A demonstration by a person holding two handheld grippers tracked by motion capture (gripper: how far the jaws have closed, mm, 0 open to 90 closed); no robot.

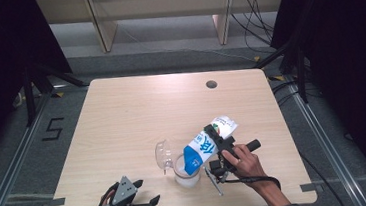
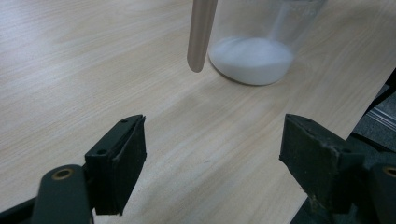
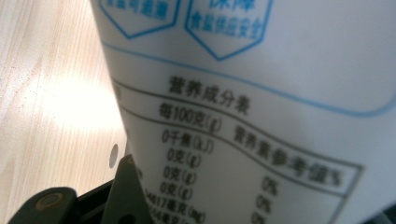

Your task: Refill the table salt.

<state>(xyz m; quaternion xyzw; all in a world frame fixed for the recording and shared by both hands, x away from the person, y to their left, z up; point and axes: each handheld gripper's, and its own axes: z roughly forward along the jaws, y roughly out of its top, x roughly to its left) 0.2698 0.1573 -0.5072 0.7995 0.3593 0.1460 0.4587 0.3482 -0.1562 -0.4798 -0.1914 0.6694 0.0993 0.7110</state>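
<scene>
From above, the right claw (image 1: 218, 142) clamps a salt bag (image 1: 208, 144), tipped mouth-down toward seven o'clock over the cup (image 1: 186, 171) so it pours; the left claw (image 1: 129, 198) waits released at the surface (image 1: 121, 113) edge. Its own view shows white salt (image 2: 252, 59) pooled at twelve o'clock. The right view faces the bag's label (image 3: 243, 126).

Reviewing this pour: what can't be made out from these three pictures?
- Bag mouth, high view: it dips inside the cup, so falling grains can't be seen.
- Right gripper far jaw, right gripper view: the bag covers it.
- Cup rim, left gripper view: cut off by the top edge.
- Bag print, high view: too small to read.
- Clear lid beside the cup, high view: its shape is blurred.
- Left gripper is empty.
</scene>
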